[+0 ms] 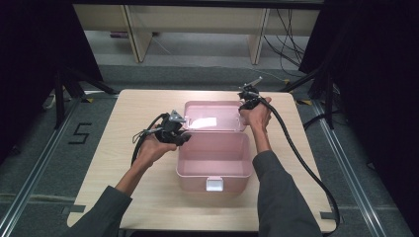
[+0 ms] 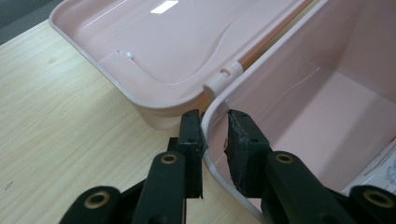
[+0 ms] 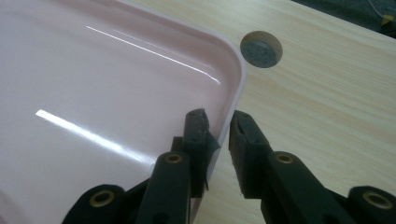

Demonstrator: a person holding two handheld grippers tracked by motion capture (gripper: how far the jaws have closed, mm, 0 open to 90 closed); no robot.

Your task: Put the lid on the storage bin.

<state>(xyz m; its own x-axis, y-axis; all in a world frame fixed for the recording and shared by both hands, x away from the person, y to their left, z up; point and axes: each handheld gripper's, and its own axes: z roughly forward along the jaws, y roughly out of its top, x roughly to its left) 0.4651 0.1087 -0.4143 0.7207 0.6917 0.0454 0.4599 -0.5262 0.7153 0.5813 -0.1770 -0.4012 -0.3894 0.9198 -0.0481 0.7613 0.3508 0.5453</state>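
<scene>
Box open, lid laid back

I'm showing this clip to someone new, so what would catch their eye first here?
The open pink box at the middle of the wooden table, its lid thrown back flat behind it. Next, the left claw straddling the box's rim at its left rear corner near the hinge, and the right claw straddling the lid's edge at its right corner.
</scene>
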